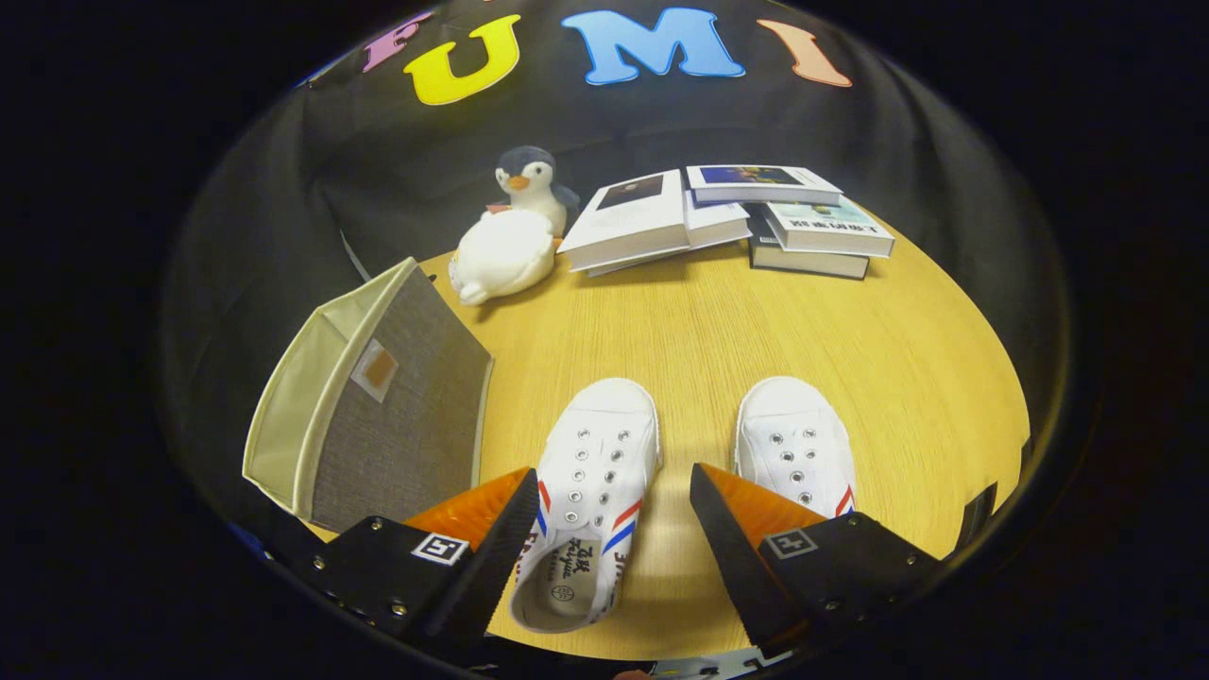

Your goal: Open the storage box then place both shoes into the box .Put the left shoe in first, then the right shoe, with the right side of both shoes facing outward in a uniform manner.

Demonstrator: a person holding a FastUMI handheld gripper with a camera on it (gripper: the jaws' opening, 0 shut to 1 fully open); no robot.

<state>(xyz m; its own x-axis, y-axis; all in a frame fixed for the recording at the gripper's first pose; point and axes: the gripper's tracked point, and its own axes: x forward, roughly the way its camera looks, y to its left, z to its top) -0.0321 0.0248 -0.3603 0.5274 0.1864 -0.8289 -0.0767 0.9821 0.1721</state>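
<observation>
A pair of white canvas lace-less shoes with metal eyelets and red and blue side stripes stands toes-away on the round light-wood worktop (718, 321); the left shoe (587, 491) lies between the spread fingers of the gripper (609, 519), pinching nothing, and the right shoe (795, 444) sits just beyond the right finger. To their left stands a grey fabric storage box with a cream lining (378, 406). Beyond it are a plush penguin (515, 236) and stacked books (737, 217).

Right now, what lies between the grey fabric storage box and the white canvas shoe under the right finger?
In the gripper view, the other white canvas shoe lies between box and right-hand shoe, inside the open jaws.
</observation>
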